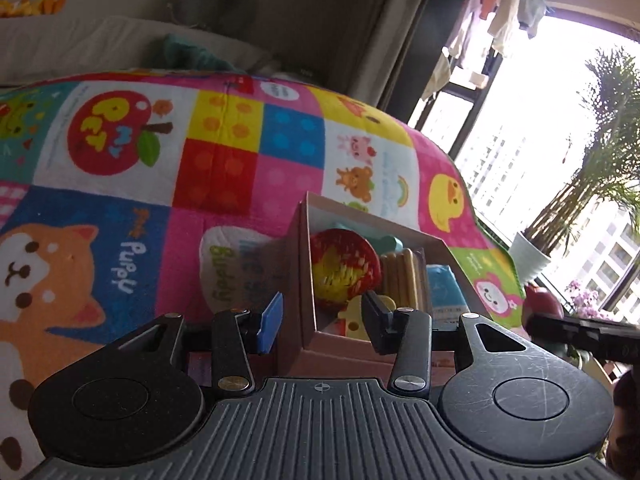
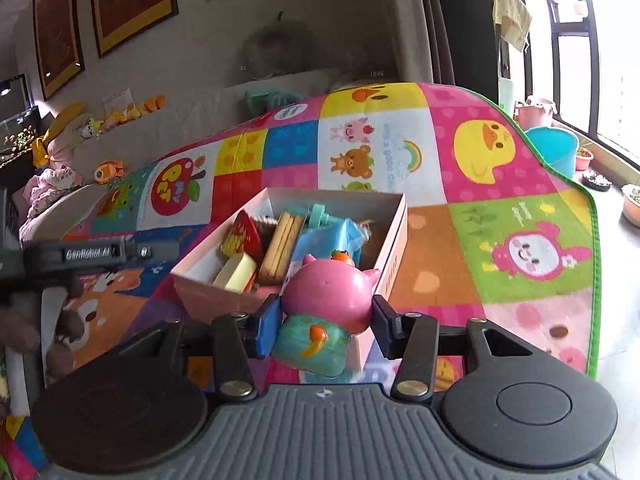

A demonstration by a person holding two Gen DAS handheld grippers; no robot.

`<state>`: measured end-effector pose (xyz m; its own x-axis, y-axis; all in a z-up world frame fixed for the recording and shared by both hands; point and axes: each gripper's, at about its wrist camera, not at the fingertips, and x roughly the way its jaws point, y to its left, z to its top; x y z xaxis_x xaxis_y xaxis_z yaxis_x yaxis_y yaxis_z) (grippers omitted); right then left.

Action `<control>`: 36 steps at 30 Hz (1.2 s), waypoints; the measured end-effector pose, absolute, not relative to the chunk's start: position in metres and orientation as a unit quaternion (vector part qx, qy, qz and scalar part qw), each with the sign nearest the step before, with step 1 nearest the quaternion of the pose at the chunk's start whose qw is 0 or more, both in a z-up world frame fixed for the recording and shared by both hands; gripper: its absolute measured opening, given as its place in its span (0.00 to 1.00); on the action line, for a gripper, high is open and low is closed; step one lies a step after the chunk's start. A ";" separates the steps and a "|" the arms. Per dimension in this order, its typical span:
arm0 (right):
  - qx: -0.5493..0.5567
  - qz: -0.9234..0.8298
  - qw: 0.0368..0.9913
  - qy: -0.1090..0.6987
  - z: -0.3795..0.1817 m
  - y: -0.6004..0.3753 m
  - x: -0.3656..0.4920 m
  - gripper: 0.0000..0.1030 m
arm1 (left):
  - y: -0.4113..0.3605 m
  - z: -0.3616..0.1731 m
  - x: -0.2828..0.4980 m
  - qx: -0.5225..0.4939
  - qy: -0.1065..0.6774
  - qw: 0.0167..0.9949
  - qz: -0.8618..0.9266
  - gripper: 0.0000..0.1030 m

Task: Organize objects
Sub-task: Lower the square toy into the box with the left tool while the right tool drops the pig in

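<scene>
A pink cardboard box [image 2: 390, 240] lies on the colourful play mat, holding several toys: a red strawberry piece [image 1: 344, 266], wooden biscuit sticks [image 1: 404, 276], a blue packet [image 1: 444, 288] and a yellow duck [image 1: 356, 316]. My left gripper [image 1: 322, 324] straddles the box's near left wall [image 1: 304, 280], one finger outside and one inside; I cannot tell whether it pinches it. My right gripper [image 2: 326, 322] is shut on a pink pig toy [image 2: 330, 296] with a teal base, held over the box's near corner.
The play mat [image 2: 480, 184] covers a raised surface; its green edge [image 2: 592, 240] drops to the floor on the right. Plant pots and a blue tub [image 2: 556, 150] stand by the window. A sofa with plush toys [image 2: 80, 128] is behind. The left gripper [image 2: 92, 256] shows at left.
</scene>
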<state>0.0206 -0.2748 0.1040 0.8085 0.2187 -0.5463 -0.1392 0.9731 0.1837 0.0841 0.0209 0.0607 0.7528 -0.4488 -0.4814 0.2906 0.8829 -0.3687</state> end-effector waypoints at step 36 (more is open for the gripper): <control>-0.054 0.131 0.918 0.370 0.041 -0.237 0.042 0.61 | 0.029 0.034 0.118 -0.084 0.386 0.916 -0.069 0.86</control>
